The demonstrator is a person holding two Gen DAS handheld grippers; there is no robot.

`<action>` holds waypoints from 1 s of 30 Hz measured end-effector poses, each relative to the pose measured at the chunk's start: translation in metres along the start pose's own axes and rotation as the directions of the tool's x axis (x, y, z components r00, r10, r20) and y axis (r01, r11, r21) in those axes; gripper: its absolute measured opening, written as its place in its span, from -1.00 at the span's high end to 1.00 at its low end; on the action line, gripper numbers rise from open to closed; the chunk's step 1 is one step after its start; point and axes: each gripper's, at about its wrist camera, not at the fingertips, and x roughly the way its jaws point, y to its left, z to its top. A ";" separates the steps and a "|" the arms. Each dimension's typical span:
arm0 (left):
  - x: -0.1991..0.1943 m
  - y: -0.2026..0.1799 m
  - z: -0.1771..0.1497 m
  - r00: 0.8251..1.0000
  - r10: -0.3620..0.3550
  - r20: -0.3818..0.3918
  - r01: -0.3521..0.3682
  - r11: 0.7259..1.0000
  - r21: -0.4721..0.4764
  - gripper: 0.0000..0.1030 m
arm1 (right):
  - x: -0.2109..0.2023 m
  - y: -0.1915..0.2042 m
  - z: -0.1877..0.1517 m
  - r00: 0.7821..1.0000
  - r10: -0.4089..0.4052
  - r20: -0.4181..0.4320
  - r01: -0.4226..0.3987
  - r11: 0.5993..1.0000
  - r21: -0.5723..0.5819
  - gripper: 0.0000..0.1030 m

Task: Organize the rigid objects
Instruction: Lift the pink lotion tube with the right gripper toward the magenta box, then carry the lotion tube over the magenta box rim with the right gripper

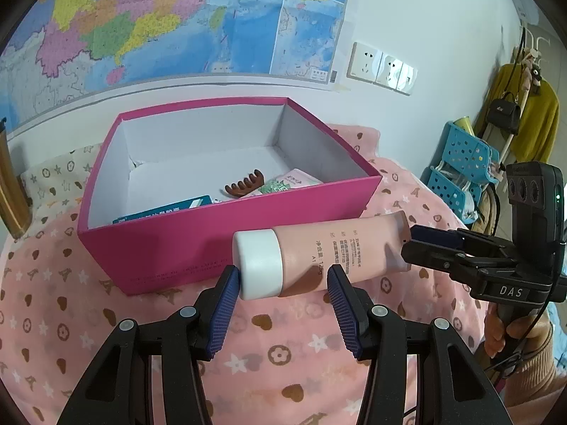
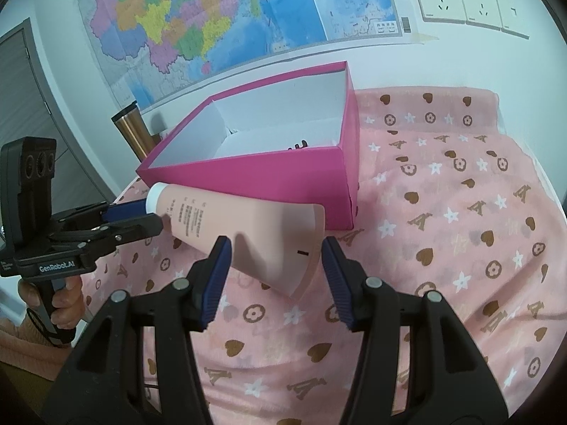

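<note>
— Where is the pink tube (image 1: 336,248) found, and how is it held?

— It is carried clear of the patterned cloth (image 1: 283,354), just in front of the near wall of the magenta box (image 1: 177,248). At the left, its white cap (image 1: 258,265) is clamped between the pads of the left gripper (image 1: 281,272). At the right, the flat crimped end (image 2: 304,244) is taken between the pads of the right gripper (image 2: 274,248), which seems closed on its two edges.

— How should it be expected to handle?

— It is judged light. The cap is hard and smooth, so a slip is possible there; the body is soft plastic and is dented if squeezed. The crimp is thin and can be bent.

— Where is hold best taken?

— The cap or the shoulder beside it is preferred, since firm pressure is borne there. The box already holds a brown comb (image 1: 244,186) and packets, so free floor at its left is suggested for the tube
</note>
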 end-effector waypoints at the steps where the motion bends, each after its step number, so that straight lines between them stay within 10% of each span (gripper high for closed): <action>1: 0.000 0.000 0.000 1.000 0.001 0.001 -0.001 1.000 0.001 0.00 | -0.001 0.000 0.000 1.000 0.000 0.001 0.000 1.000 -0.001 -0.08; 30: -0.004 0.001 0.010 0.999 0.011 0.037 -0.012 1.000 0.008 0.00 | -0.004 0.003 0.014 0.999 0.004 0.035 -0.003 1.000 -0.024 -0.08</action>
